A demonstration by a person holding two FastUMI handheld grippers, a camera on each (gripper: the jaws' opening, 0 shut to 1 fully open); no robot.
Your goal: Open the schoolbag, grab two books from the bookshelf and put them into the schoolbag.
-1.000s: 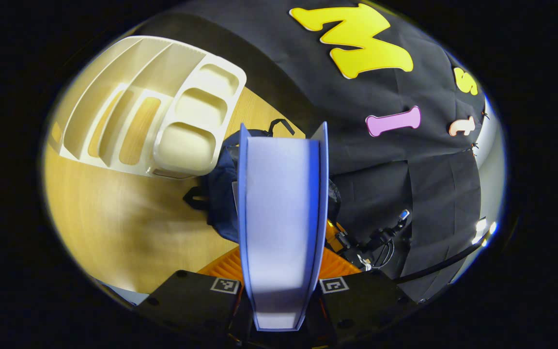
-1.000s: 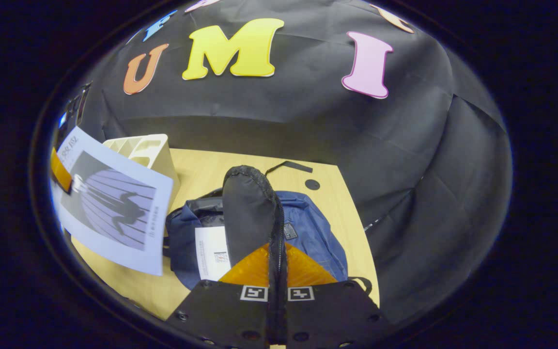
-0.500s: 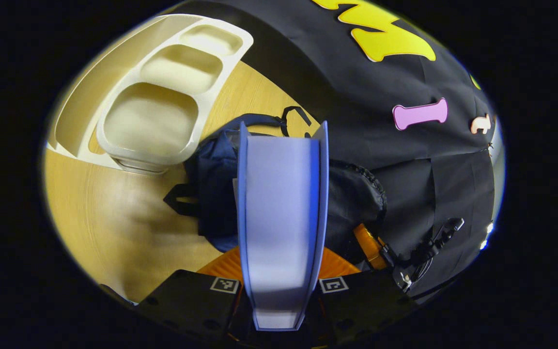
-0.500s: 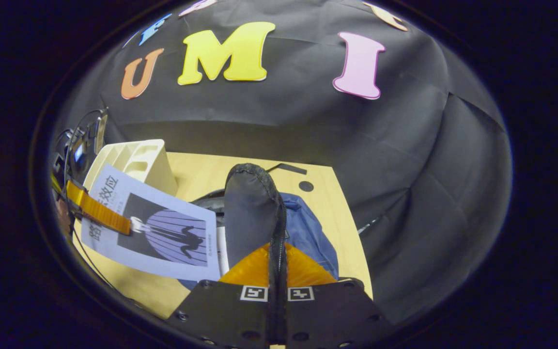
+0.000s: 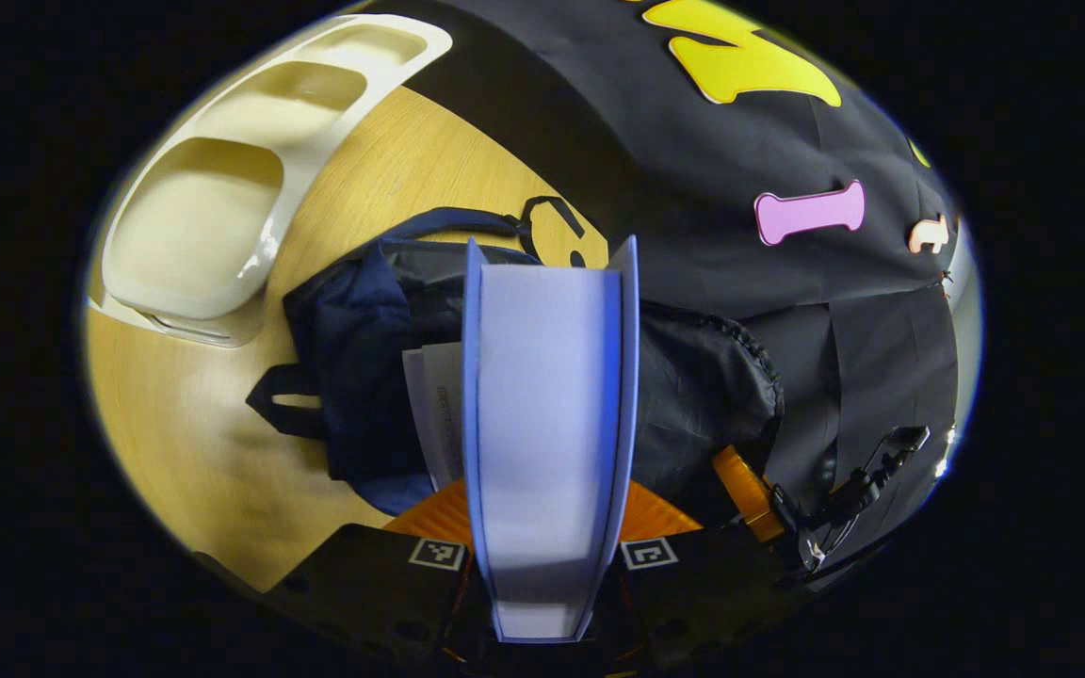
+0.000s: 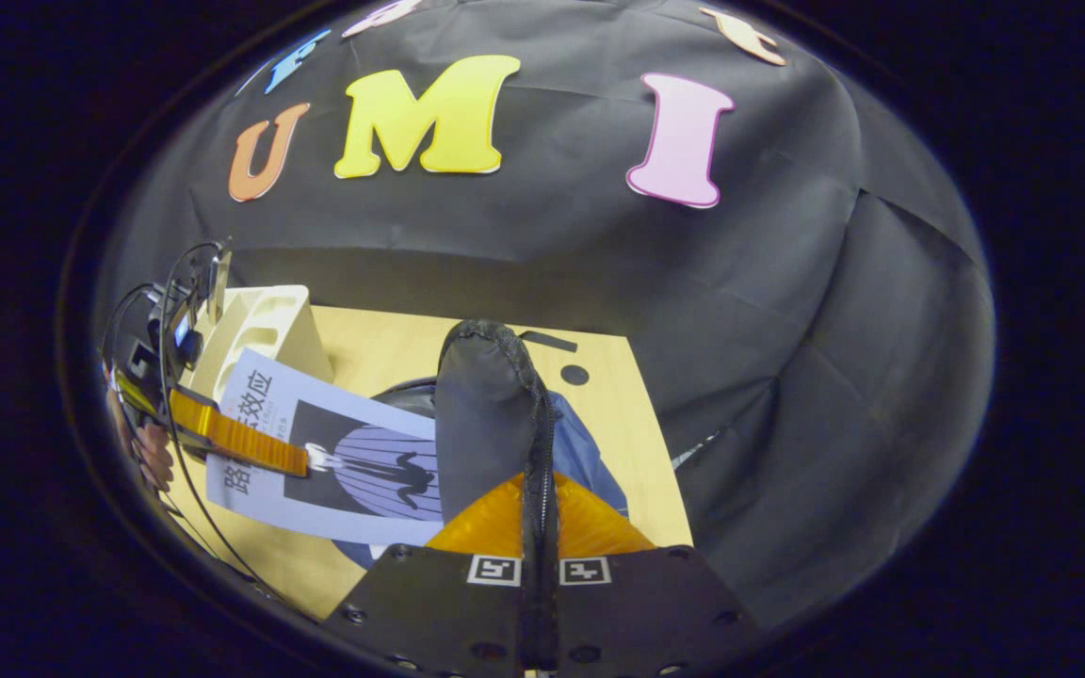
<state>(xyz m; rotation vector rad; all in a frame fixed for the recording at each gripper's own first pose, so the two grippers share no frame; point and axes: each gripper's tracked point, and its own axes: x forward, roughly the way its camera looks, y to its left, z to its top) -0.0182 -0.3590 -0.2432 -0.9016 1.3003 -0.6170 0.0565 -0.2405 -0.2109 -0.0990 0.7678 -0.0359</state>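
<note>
- Left gripper [image 5: 542, 527]: both fingers are closed on a thin book with a pale lilac-blue cover [image 5: 547, 414]. In the left gripper view the book is seen edge-on, running straight out from the fingers.
- In the right gripper view the same book [image 6: 335, 461] is held flat-side up and tilted over the open mouth of the bag, with the left gripper [image 6: 232, 438] clamped on its outer edge and a hand [image 6: 152, 452] behind it.
- Right gripper [image 6: 538, 556]: both fingers are pinched tight on the black fabric flap with a zip edge [image 6: 486, 414] of the bag, which stands up from between them.
- Dark blue fabric schoolbag [image 5: 354, 367]: it lies on the light wooden table [image 5: 222, 443], open, directly beneath the held book. The black flap [image 5: 703, 395] is pulled to one side in the left gripper view.
- A white book [image 5: 434, 410] is already inside the bag opening, just beside the held book.
- Cream plastic desk bookshelf with moulded compartments [image 5: 213, 207]: it stands on the table near the bag, not touching it as far as can be seen.
</note>
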